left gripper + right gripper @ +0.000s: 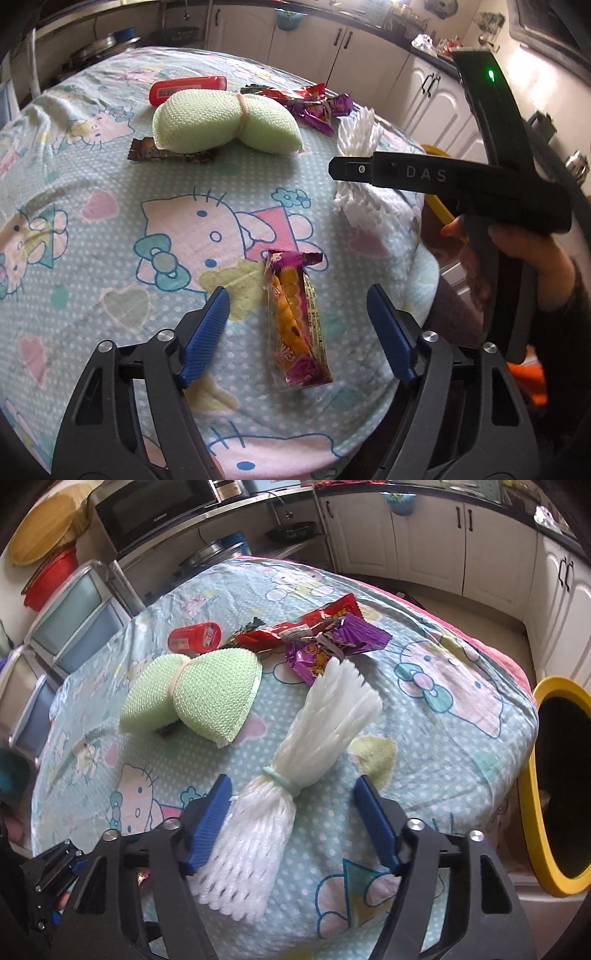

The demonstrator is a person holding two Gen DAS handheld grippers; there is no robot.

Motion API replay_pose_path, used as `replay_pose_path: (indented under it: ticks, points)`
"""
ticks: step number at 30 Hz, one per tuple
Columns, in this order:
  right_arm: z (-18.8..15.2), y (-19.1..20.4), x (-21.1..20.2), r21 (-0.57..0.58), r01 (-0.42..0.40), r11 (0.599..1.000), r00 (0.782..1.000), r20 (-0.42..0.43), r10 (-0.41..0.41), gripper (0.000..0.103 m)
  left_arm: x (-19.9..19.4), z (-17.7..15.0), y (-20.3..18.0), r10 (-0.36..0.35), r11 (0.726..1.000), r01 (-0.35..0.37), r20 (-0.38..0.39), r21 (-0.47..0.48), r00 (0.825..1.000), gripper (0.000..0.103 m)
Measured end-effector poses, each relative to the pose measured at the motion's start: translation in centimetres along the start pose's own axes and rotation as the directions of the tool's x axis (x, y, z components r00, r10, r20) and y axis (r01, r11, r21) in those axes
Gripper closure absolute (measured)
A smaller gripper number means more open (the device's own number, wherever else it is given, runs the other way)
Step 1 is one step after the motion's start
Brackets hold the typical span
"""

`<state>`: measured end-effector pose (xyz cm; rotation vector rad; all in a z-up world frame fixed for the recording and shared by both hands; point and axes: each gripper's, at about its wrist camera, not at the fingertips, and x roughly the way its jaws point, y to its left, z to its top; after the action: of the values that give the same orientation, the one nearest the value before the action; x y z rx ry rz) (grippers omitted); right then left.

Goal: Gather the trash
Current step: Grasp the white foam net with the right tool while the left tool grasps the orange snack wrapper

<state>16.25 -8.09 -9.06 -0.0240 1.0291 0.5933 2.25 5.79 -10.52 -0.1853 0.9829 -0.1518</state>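
Trash lay scattered on the cloth-covered table (92, 206). The left gripper (297, 308) stood wide astride a snack wrapper (297, 317), untouched; the right gripper (291, 801) stood wide around a white foam net (295, 775), one pad brushing it. Advised: centre each item, close squarely, then lift toward the yellow bin (535, 775).

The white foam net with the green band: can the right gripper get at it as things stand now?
Probably yes. The white foam net already lies between the open blue fingers of the right gripper, its lower half beside the left one. Nothing lies on it, and the green foam bundle sits apart.
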Motion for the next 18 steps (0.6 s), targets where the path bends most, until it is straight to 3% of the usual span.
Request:
replay_pose_path:
  ticks: [3,8,12,18]
  points:
    - [-0.1,0.1,0.0,-0.018,-0.003,1.000,1.000,0.001,0.003,0.054,0.1,0.0,-0.3,0.004,1.000,-0.004,-0.003,0.011,1.000,0.044]
    - [-0.4,-0.3,-0.4,-0.020,-0.033,0.999,0.999,0.006,0.033,0.073,0.4,0.0,-0.8,0.031,0.998,-0.031,-0.002,0.049,1.000,0.063]
    - [-0.6,-0.3,-0.8,-0.017,-0.034,0.999,0.999,0.020,0.034,0.079,0.3,0.1,0.0,0.041,0.998,-0.041,0.001,0.039,0.999,0.084]
    - [-1.0,-0.6,-1.6,-0.007,-0.049,0.999,0.998,0.039,0.049,0.082,0.3,0.2,0.7,0.025,1.000,-0.025,0.011,0.017,1.000,0.087]
